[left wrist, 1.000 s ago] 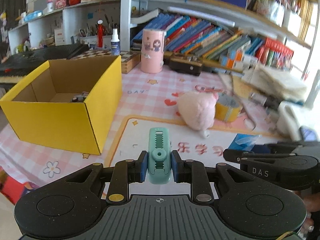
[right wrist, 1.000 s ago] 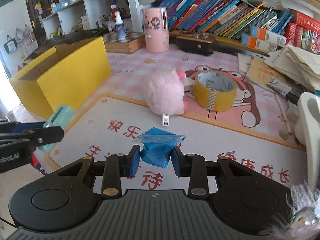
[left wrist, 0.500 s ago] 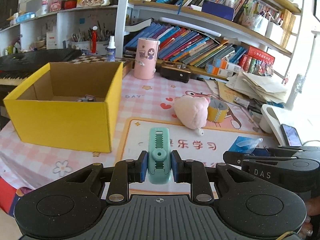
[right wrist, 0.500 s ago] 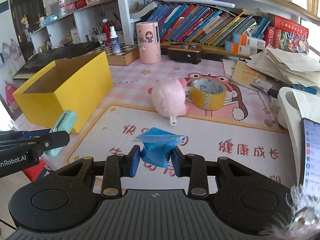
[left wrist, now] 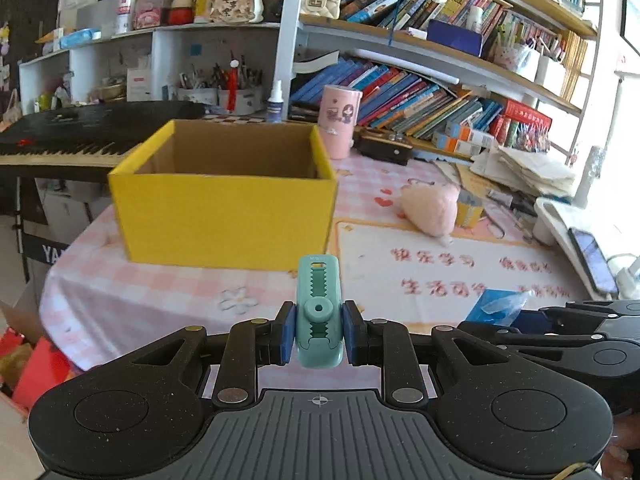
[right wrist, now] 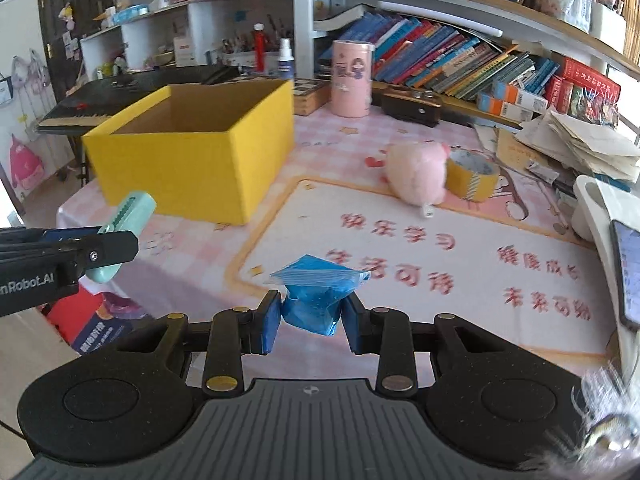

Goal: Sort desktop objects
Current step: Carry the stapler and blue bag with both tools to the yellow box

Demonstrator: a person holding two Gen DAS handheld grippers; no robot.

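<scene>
Left claw tilts down clamping a teal clip; right claw likewise pinches a blue packet.

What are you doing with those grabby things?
A person is tidying the desk with a tool in each hand. The left tool grips a mint green clip, and the right tool grips a blue plastic packet. Both are held in front of the open yellow box.
</scene>
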